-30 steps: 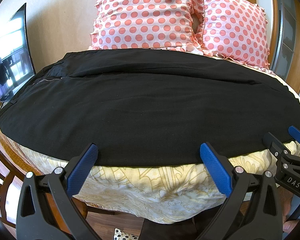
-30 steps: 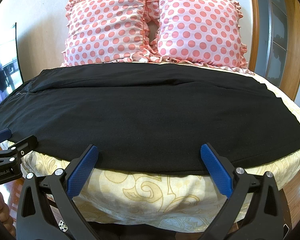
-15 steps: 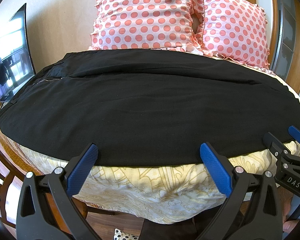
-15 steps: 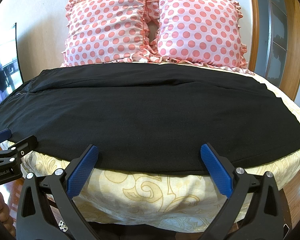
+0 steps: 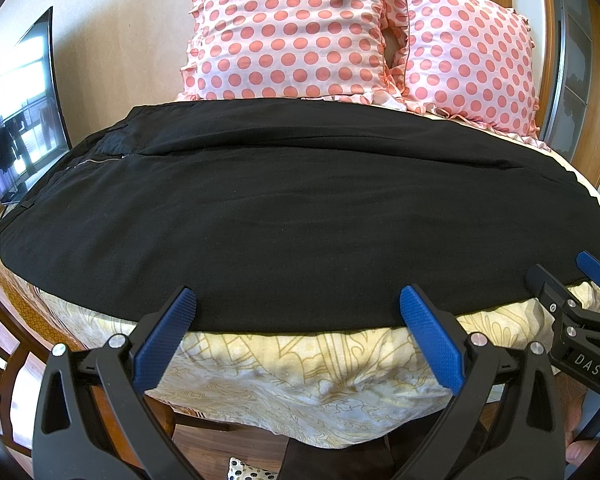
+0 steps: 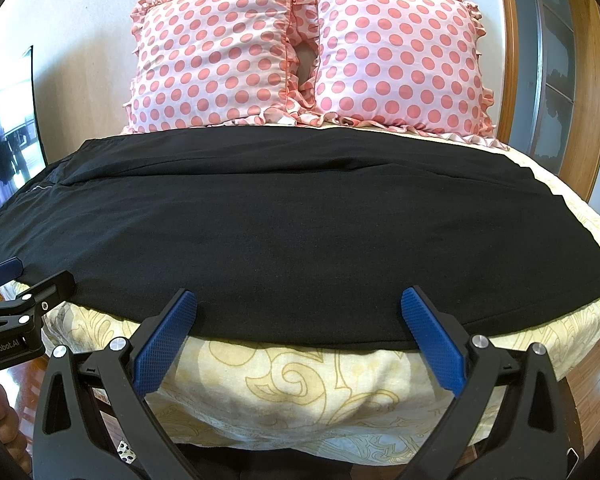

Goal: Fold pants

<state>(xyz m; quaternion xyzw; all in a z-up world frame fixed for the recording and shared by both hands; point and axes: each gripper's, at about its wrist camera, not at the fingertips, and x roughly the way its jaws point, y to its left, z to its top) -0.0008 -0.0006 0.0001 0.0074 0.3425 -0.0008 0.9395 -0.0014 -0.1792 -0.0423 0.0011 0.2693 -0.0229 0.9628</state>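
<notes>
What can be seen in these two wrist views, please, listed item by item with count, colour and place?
pants: one, black, spread flat across the bed, waist to the left
pillows: two, pink with red dots, upright at the head of the bed
bedspread: one, cream with yellow pattern, under the pants
screen: one, dark, left of the bed
left hand-held gripper: open, at the near edge of the pants
right hand-held gripper: open, at the near edge too

Nothing has moved (pants (image 5: 292, 208) included) since earlier.
</notes>
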